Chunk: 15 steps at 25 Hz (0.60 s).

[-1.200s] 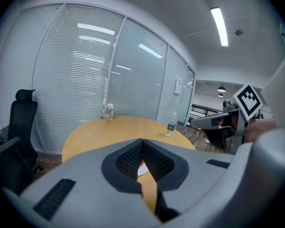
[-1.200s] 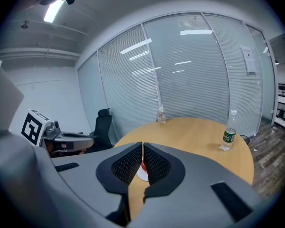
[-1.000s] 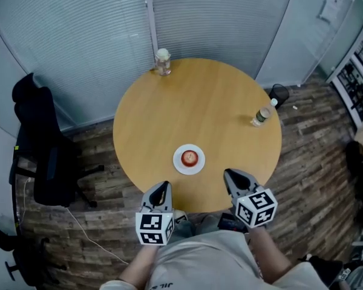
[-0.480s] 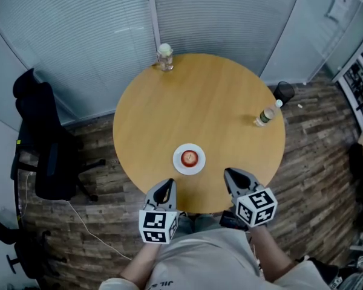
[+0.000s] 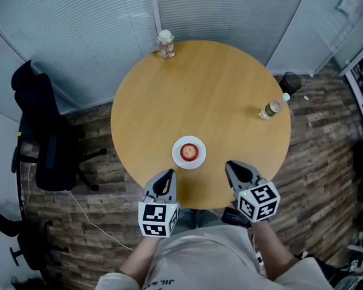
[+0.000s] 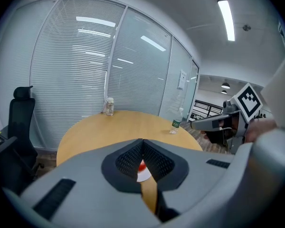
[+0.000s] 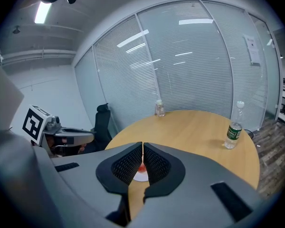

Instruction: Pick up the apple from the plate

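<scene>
state: apple (image 5: 189, 151) on plate (image 5: 178, 160) near the bench's (image 5: 199, 89) front edge | left gripper (image 5: 166, 175) and right gripper (image 5: 231, 165): fingers pressed together, empty | risk: reaching in with fingers unopened could knock the apple rolling or shove the plate

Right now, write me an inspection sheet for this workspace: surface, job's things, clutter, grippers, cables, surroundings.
Surface: round wooden table, mostly bare.
Job's things: red apple on a white plate, near the table's near edge.
Clutter: jar at the far edge; water bottle at the right edge.
Grippers: left gripper and right gripper both shut and empty, short of the plate.
Cables: one thin cable on the floor, left of the person.
Surroundings: black office chair, glass wall with blinds, plank floor.
</scene>
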Each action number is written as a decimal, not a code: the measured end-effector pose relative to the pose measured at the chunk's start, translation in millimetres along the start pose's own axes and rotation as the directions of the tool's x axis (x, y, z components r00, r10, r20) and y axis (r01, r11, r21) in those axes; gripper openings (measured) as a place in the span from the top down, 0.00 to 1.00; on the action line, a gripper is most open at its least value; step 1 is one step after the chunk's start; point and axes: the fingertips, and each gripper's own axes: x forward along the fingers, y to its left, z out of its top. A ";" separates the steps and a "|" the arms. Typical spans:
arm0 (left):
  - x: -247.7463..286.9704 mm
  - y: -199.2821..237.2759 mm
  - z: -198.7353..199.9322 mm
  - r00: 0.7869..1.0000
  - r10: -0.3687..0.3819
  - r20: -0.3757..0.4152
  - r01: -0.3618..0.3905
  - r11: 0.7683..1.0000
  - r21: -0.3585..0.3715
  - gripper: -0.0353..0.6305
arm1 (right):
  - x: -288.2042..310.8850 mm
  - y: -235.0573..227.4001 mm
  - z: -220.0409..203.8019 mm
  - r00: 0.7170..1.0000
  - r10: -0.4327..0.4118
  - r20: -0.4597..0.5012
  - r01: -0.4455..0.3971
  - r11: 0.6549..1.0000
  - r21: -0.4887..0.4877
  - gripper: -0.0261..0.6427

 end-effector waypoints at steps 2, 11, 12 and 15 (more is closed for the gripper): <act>3.3 0.4 -0.2 1.000 -0.001 -0.005 0.001 1.000 0.002 0.94 | 2.2 -2.0 -2.6 1.000 0.001 -0.008 -0.001 1.000 0.006 0.91; 27.6 6.9 -2.3 1.000 0.001 -0.024 -0.001 1.000 0.008 0.94 | 20.0 -8.1 -7.8 0.999 0.020 -0.043 -0.020 1.000 0.007 0.91; 30.0 8.0 -3.2 1.000 0.004 -0.026 -0.003 1.000 0.008 0.94 | 21.7 -8.9 -7.5 0.999 0.020 -0.044 -0.020 1.000 0.007 0.91; 38.4 11.8 -3.5 0.999 0.015 -0.029 -0.014 1.000 0.009 0.94 | 26.6 -13.7 -5.9 0.999 0.020 -0.041 -0.019 1.000 0.023 0.91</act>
